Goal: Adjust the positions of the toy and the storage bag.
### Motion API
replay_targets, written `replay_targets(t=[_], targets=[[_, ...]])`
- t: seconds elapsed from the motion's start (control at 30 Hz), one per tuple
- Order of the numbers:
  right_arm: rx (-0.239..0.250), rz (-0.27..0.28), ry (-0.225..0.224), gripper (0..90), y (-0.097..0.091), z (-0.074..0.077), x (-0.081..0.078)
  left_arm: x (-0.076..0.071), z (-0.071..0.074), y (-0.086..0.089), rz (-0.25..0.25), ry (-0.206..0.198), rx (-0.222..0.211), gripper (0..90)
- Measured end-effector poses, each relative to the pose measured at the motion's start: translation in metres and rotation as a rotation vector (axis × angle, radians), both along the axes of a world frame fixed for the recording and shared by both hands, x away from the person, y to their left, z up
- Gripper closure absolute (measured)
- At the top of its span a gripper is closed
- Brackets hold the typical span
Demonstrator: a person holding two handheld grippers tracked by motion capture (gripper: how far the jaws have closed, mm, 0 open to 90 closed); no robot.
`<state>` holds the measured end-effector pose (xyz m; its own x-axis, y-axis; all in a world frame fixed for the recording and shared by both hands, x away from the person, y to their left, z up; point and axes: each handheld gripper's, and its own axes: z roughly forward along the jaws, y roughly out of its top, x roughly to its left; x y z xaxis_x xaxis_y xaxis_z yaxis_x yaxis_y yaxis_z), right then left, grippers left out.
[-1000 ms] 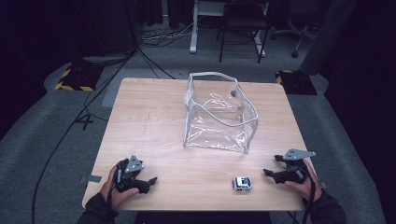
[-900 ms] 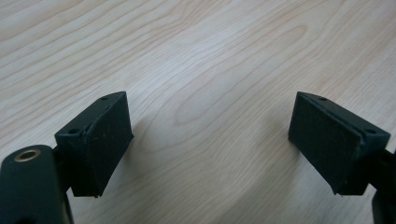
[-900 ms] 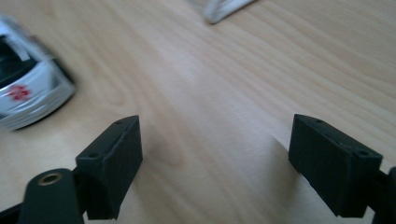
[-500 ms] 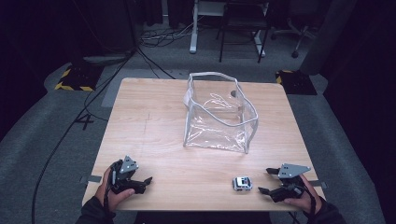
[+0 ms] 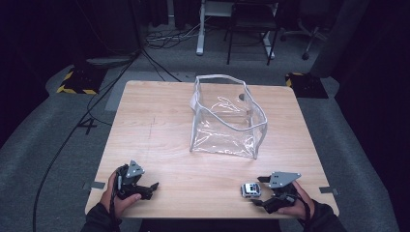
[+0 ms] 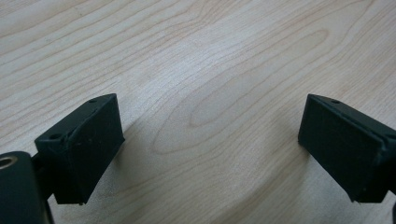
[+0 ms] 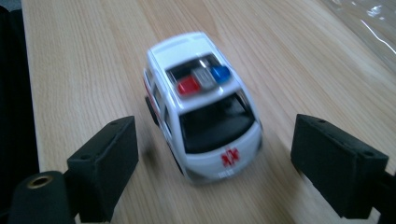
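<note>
Clear bag (image 5: 227,121) sits well beyond both grippers on the table (image 5: 159,121), right gripper (image 5: 261,191) jaws wide open, toy ambulance (image 7: 201,100) just ahead between them, untouched; left gripper (image 5: 152,186) just been opening, wide, nothing between.

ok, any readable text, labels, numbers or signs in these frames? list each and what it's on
Red medical star sign, no letters: front of the toy ambulance.
Small red print under that star: too blurred to read.
"4": seemingly marked on the grey floor left of the table.
No other text readable.
</note>
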<state>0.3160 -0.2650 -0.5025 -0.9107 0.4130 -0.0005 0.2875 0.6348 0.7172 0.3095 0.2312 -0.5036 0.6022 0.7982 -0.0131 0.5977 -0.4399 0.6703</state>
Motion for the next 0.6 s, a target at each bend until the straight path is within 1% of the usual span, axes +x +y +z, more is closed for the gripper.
replay_targets(t=[0.03, 0.13, 0.2, 0.23, 0.3, 0.33, 0.37, 0.4, 0.47, 0.5, 0.53, 0.57, 0.6], targets=[[0.002, 0.015, -0.005, 15.0, 0.0036, -0.0002, 0.0006, 0.0002, 0.0001, 0.0002, -0.004, 0.002, 0.001, 6.7], [0.002, 0.008, 0.003, 15.7, 0.0058, 0.0001, 0.0011, 0.0002, 0.0001, 0.0002, -0.005, 0.002, 0.0, 6.7], [0.011, 0.026, -0.013, 18.6, 0.0069, -0.0002, 0.0022, 0.0002, 0.0, 0.0002, -0.005, 0.002, 0.0, 6.7], [0.012, 0.024, -0.005, 21.1, 0.0075, 0.0001, 0.0015, 0.0002, 0.0, 0.0002, -0.005, 0.002, 0.0, 6.7], [0.019, 0.041, -0.017, 23.8, 0.009, 0.0, 0.0025, 0.0002, -0.0003, 0.0, 0.001, -0.003, 0.002, 6.6], [0.017, 0.03, -0.002, 27.2, 0.0096, 0.0005, 0.0017, 0.0003, -0.0003, 0.0, -0.001, 0.002, -0.002, 6.5], [0.022, 0.039, -0.004, 32.9, 0.0094, 0.0008, 0.0025, 0.0006, 0.0004, 0.0005, -0.009, 0.006, 0.003, 6.5], [0.037, 0.048, -0.002, 34.8, 0.0088, 0.0006, 0.0028, 0.0006, 0.0003, 0.0005, -0.009, 0.006, 0.003, 6.4], [0.036, 0.052, -0.008, 37.8, 0.0089, 0.0009, 0.0032, 0.0006, 0.0003, 0.0005, -0.009, 0.006, 0.003, 6.5], [0.04, 0.061, -0.023, 38.2, 0.009, 0.0006, 0.004, 0.0006, 0.0002, 0.0005, -0.009, 0.004, 0.003, 6.4], [0.04, 0.061, -0.023, 38.2, 0.009, 0.0006, 0.004, 0.0006, 0.0002, 0.0005, -0.009, 0.004, 0.003, 6.4], [0.042, 0.05, -0.011, 38.5, 0.0093, 0.0009, 0.0029, 0.0005, 0.0001, 0.0003, -0.004, 0.002, 0.002, 6.4], [0.032, 0.055, -0.014, 39.0, 0.0091, 0.0012, 0.0032, 0.0007, 0.0004, 0.0006, -0.01, 0.006, 0.003, 6.5]])
